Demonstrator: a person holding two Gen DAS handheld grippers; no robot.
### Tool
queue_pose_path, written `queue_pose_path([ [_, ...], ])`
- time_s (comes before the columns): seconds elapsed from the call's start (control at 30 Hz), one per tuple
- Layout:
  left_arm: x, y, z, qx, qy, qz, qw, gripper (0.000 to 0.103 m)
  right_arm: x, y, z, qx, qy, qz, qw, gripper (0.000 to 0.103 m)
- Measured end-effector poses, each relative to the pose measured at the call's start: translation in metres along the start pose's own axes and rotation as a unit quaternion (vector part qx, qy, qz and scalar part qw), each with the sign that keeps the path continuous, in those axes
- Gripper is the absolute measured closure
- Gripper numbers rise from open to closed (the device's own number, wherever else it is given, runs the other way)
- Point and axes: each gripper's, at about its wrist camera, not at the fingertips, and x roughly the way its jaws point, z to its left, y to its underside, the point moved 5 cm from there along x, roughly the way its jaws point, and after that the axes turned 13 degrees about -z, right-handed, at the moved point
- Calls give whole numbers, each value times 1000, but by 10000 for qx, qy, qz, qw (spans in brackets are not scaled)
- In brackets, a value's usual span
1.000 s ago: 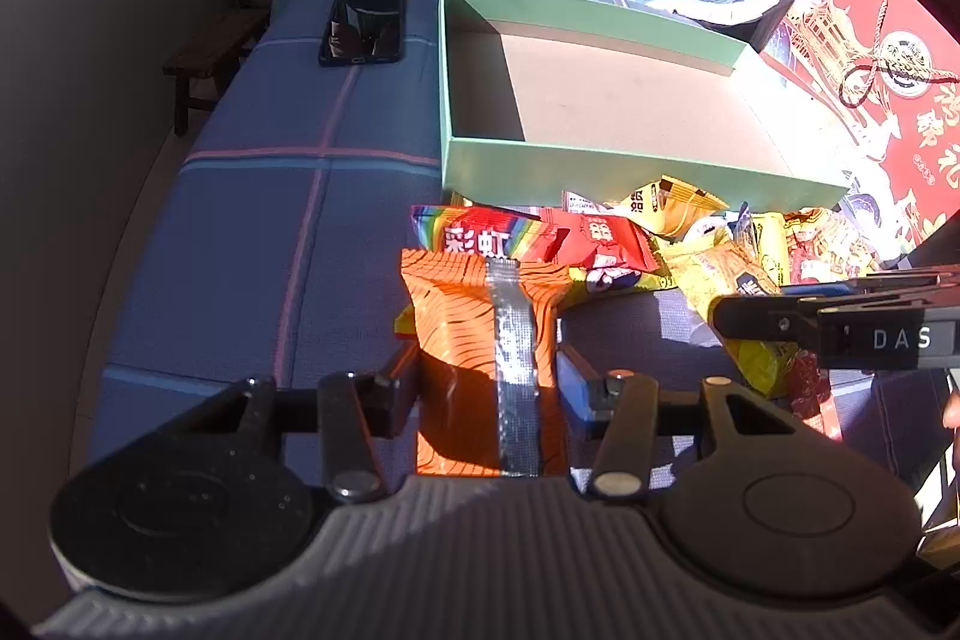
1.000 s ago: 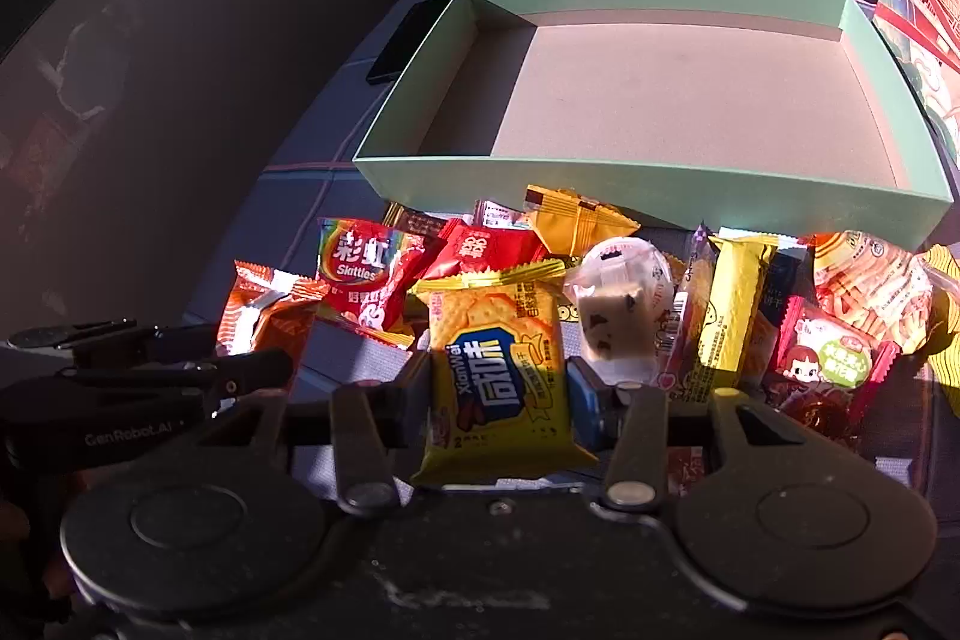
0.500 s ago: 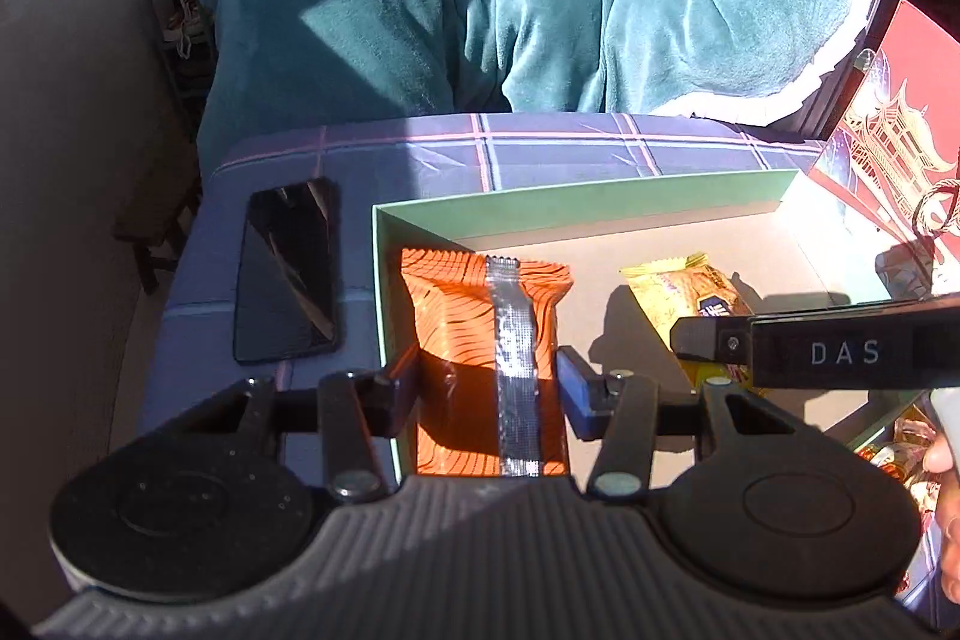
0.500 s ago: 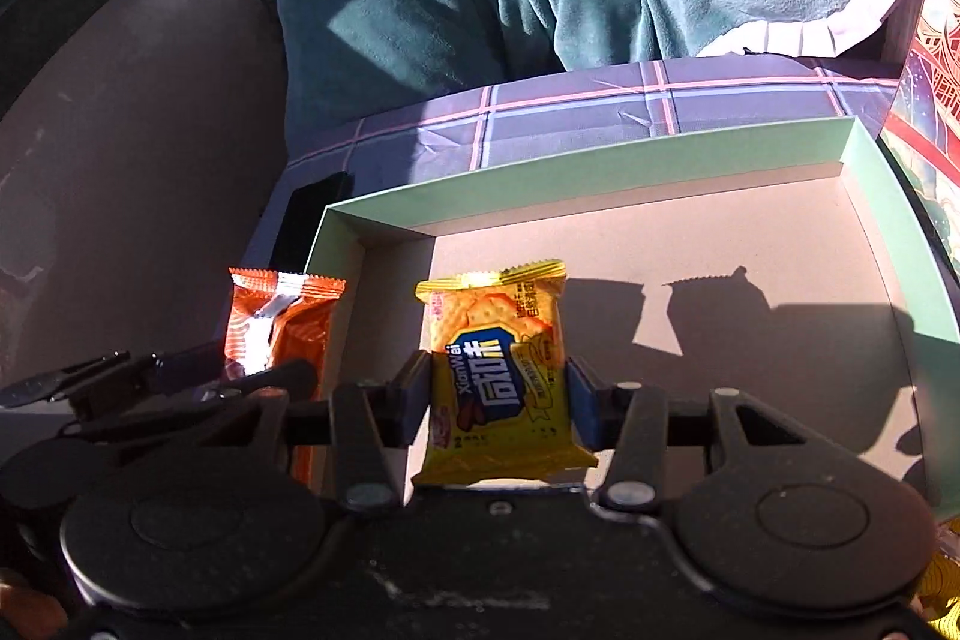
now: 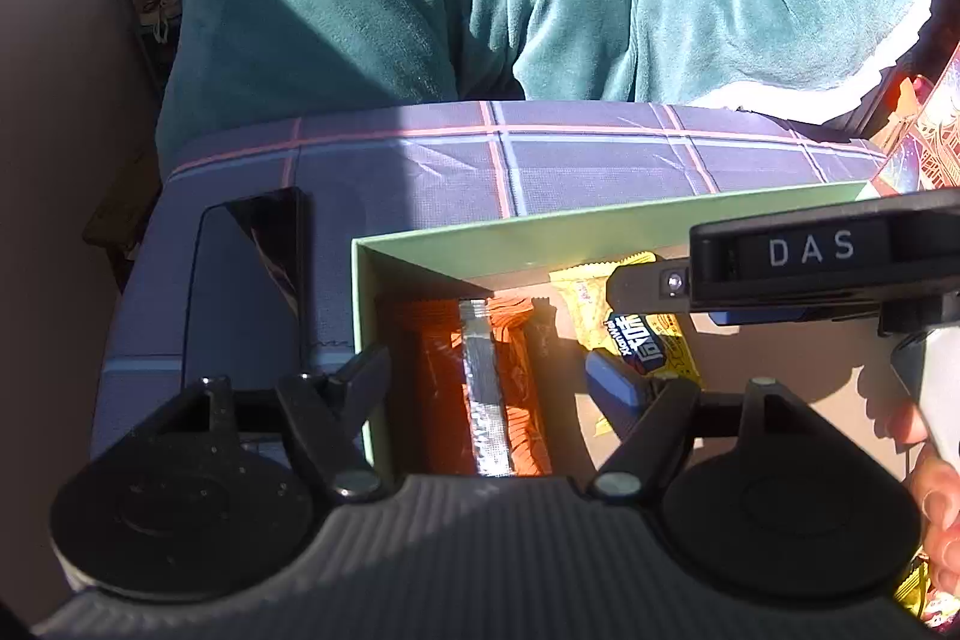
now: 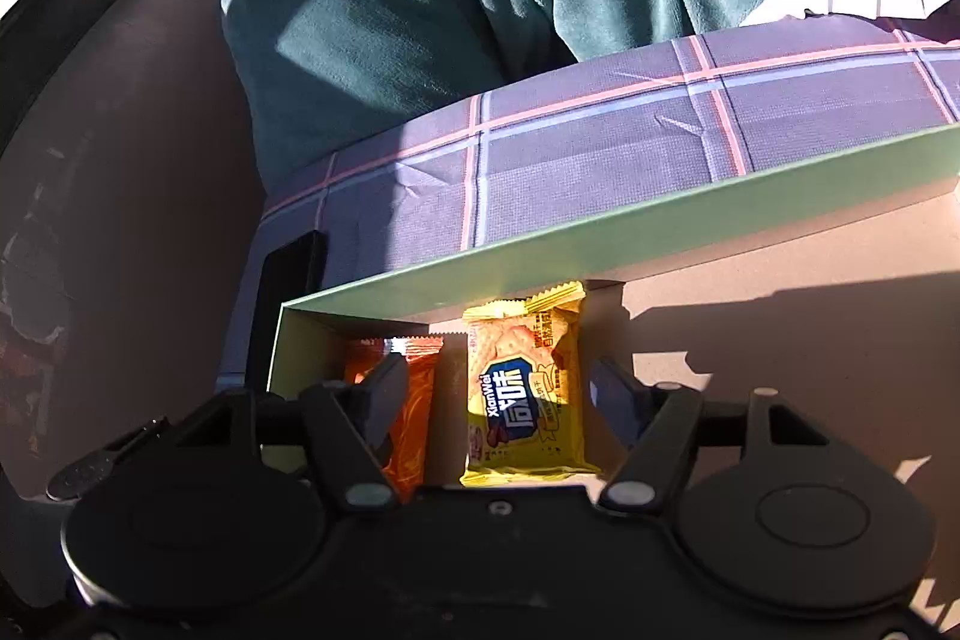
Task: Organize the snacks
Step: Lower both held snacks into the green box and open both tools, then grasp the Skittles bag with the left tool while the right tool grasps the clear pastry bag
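Two snacks now lie side by side in the far left corner of the green box [image 6: 660,226], the orange packet [image 5: 486,376] and the yellow cracker packet [image 6: 525,388], each between spread, just-opened jaws of the left gripper [image 5: 498,382] and right gripper [image 6: 498,394] (neither gripping), while most of the box is bare, so I judge the sorting barely begun.

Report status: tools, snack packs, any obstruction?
Left tool and right tool just opened. Orange pack and yellow pack lie side by side in green box. No obstruction seen.
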Motion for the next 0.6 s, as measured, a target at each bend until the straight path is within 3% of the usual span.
queue_pose_path([
  [0.03,-4,0,-2,-1,30,-45,10000,19,-4,-2,1,-28,17,-72,10000,12],
  [0.1,-17,-1,-4,27,-72,-143,9999,3,-15,-3,4,-98,11,-173,9998,8],
  [0.37,-73,14,5,-245,-251,-277,9990,0,-71,12,5,-371,95,-355,9986,1],
  [0.6,-135,68,15,-674,-272,-212,9971,0,-132,65,9,-615,-131,-254,9977,1],
])
